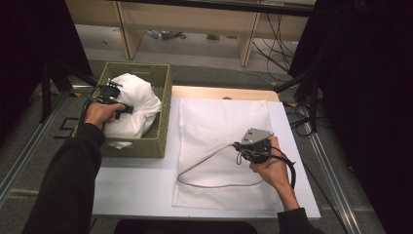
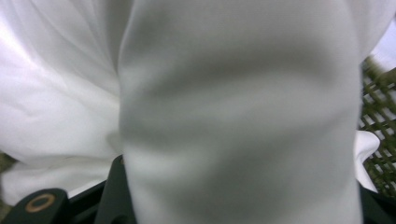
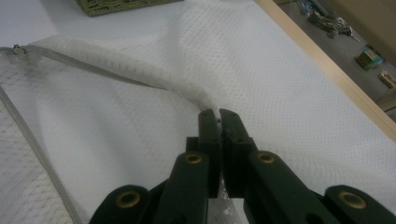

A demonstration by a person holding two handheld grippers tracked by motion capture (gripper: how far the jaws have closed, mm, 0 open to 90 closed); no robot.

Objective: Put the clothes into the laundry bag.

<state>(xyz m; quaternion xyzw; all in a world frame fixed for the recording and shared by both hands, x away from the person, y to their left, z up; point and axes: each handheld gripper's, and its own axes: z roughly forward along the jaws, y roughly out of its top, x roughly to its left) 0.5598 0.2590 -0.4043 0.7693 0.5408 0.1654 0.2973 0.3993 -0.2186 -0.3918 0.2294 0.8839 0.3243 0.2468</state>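
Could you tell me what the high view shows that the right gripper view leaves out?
The high view alone shows the left gripper at the white cloth bundle in the basket. The right gripper view alone shows the right gripper pinching the mesh bag's zipper edge, lifting it open. Both share the mesh bag, the white table and the green basket.

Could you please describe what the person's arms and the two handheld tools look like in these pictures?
The left arm wears a dark long sleeve; a dark cuff shows at the right wrist. The left tool is black. The right tool has black jaws with brass-coloured rivets, a grey three-cornered plate on top and a black cable looping beside the hand.
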